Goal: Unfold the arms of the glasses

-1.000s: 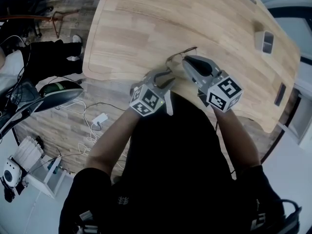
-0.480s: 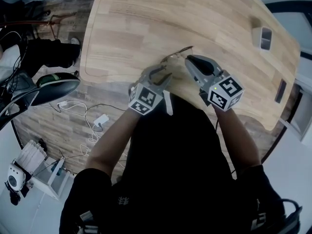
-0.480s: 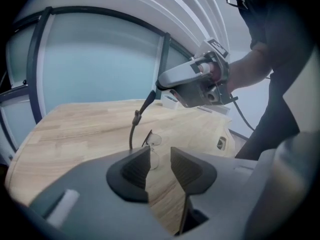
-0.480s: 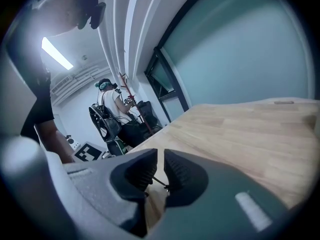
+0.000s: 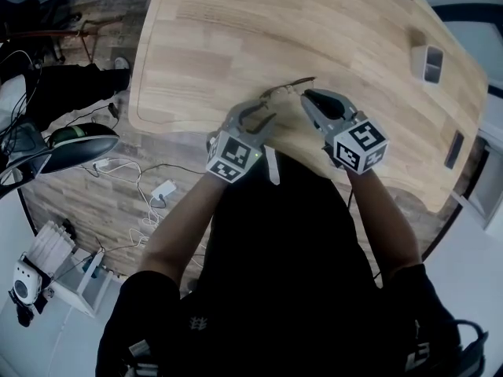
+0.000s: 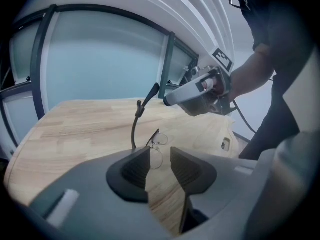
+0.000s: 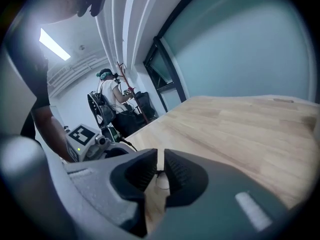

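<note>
Pinching the glasses [image 5: 284, 90], right gripper [image 7: 159, 170]; left gripper [image 6: 160, 162] jaws just opening round a lens [image 6: 156, 158]; frame end-on, one arm [image 6: 134, 129] upright.

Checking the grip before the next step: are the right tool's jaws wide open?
No: on the right tool the jaws stand nearly together, pinching a thin part of the glasses.
</note>
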